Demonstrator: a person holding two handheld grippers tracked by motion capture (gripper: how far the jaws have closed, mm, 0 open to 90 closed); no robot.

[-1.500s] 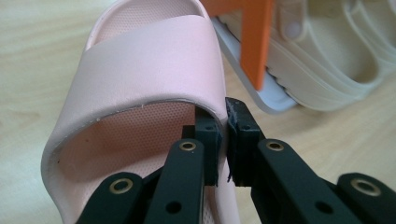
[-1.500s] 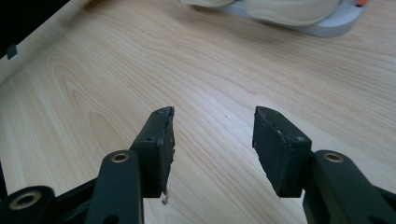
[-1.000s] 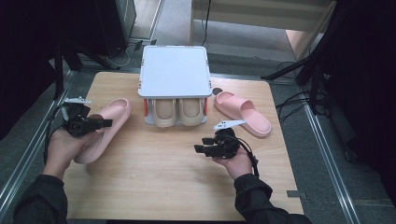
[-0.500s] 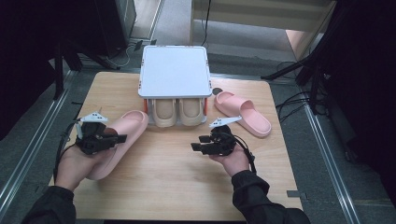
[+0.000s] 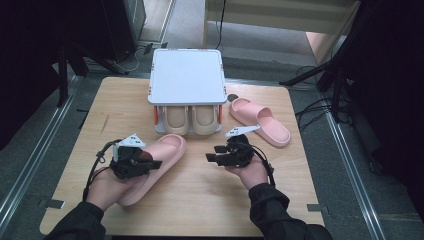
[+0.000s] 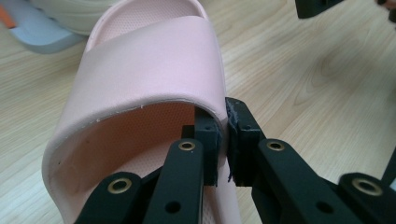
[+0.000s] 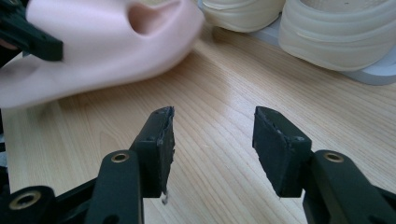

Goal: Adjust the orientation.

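A pink slipper (image 5: 162,152) lies on the wooden table (image 5: 200,200) in front of the rack, toe toward the rack. My left gripper (image 5: 150,164) is shut on the right edge of its strap (image 6: 149,70); one pad is inside the strap and the other outside, seen in the left gripper view (image 6: 224,140). My right gripper (image 5: 212,156) hovers open just right of that slipper, pointing left, with nothing between its fingers (image 7: 212,135). The second pink slipper (image 5: 260,120) lies flat at the right of the rack.
A small rack with a white top (image 5: 186,75) stands at the back middle. Two beige slippers (image 5: 177,120) (image 5: 205,120) sit side by side on its lower shelf. Bare wood stretches along the table's front.
My left hand has carried the pink slipper from the table's left edge rightward, to the front of the rack. The right gripper has stayed where it was, still open.
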